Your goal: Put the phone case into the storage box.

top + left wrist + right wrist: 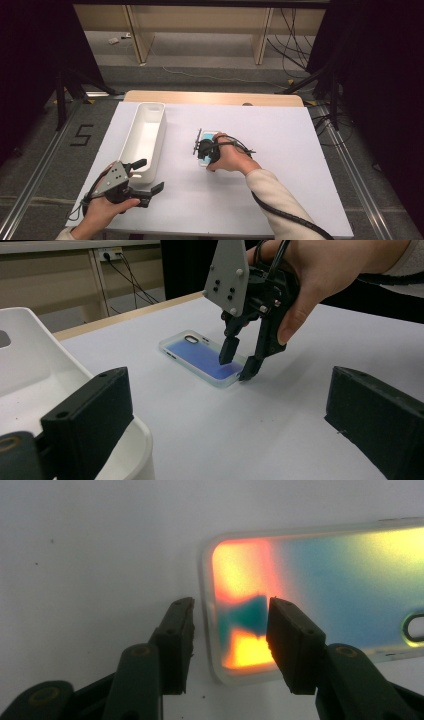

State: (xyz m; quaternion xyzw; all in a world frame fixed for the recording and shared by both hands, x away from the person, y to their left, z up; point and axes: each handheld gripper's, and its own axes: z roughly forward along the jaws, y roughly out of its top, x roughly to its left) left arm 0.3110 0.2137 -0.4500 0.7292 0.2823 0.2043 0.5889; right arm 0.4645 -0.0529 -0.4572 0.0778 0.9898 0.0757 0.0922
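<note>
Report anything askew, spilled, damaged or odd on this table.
Nothing stands out. The iridescent clear-rimmed phone case lies flat and intact on the white table; the long white plastic bin sits upright, nothing spilled.

A lab recording bay: black curtains, floor rails, loose cables, a white-covered table.

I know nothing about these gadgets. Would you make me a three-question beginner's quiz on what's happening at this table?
1. True or false: the right gripper already pinches the phone case firmly.
2. What stands beside the left gripper: A) a white bin, B) a red cup, C) a laptop?
3. How do the right gripper's jaws stand at the case's end?

Key
1. False: one jaw is outside the short edge, one over the case, with gaps showing.
2. A.
3. They straddle its short edge.
</note>
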